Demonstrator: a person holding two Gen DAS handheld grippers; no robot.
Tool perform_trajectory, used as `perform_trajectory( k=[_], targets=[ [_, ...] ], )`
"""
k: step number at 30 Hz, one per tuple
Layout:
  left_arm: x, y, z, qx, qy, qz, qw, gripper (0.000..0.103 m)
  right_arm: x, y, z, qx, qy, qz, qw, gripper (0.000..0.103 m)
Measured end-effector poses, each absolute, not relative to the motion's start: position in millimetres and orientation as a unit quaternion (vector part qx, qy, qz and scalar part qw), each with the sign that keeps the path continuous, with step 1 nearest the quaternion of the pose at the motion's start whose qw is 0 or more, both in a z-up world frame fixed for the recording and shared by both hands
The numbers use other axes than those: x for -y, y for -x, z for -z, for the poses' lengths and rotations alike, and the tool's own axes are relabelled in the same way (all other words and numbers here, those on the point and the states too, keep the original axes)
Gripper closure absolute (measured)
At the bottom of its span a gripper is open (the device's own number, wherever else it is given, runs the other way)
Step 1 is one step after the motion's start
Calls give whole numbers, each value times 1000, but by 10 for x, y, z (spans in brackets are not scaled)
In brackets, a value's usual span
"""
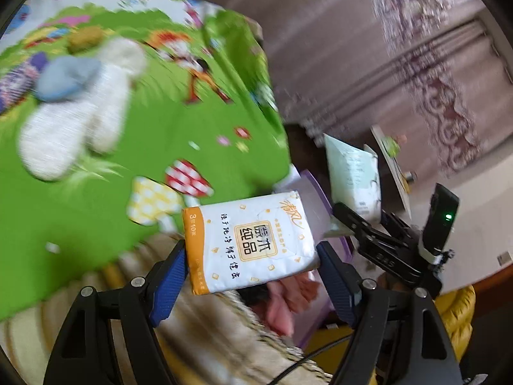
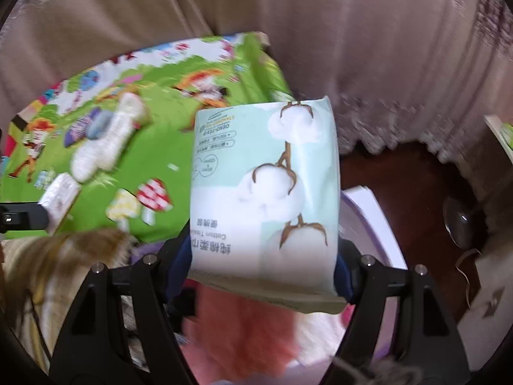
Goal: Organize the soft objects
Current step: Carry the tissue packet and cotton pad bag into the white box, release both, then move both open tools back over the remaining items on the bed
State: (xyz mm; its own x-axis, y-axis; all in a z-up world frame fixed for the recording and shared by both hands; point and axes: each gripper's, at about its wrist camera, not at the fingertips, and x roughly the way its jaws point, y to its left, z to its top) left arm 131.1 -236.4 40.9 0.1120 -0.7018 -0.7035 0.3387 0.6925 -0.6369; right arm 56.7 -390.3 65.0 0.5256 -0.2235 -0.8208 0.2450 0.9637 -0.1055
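Hovering beside the green play mat (image 1: 154,134), I have my right gripper (image 2: 261,266) jaws clamped on the cotton tissue pack (image 2: 266,192) at twelve o'clock, left gripper (image 1: 253,266) jaws pinching the small tissue packet (image 1: 250,243).

Each wrist camera looks forward and steeply down along its own fingers, close above the scene. Both views share the green play mat (image 1: 96,176) (image 2: 96,122) at left.

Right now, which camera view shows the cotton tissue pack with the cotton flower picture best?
The right wrist view: the cotton tissue pack fills the centre, held in the right hand-held gripper, its print readable. The left wrist view shows the pack only small, blurred and at an angle.
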Motion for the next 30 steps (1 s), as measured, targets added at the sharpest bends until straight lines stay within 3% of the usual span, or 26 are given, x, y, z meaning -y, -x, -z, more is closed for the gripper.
perform_trajectory(
  k=[7, 13, 18, 30],
  targets=[
    [2837, -1137, -249, -595, 141, 382, 693, 24, 4350, -215, -527, -482, -49, 180, 856, 27],
    [3027, -1122, -89, -620, 151, 383, 667, 15, 4540, -31, -402, -497, -66, 193, 844, 26],
    [2987, -1142, -77, -620, 155, 373, 672, 15, 4595, 3, -395, -495, -72, 200, 843, 20],
    [2707, -1271, -185, -599, 174, 359, 694, 15, 4435, -123, -480, -484, -71, 178, 854, 19]
  ],
)
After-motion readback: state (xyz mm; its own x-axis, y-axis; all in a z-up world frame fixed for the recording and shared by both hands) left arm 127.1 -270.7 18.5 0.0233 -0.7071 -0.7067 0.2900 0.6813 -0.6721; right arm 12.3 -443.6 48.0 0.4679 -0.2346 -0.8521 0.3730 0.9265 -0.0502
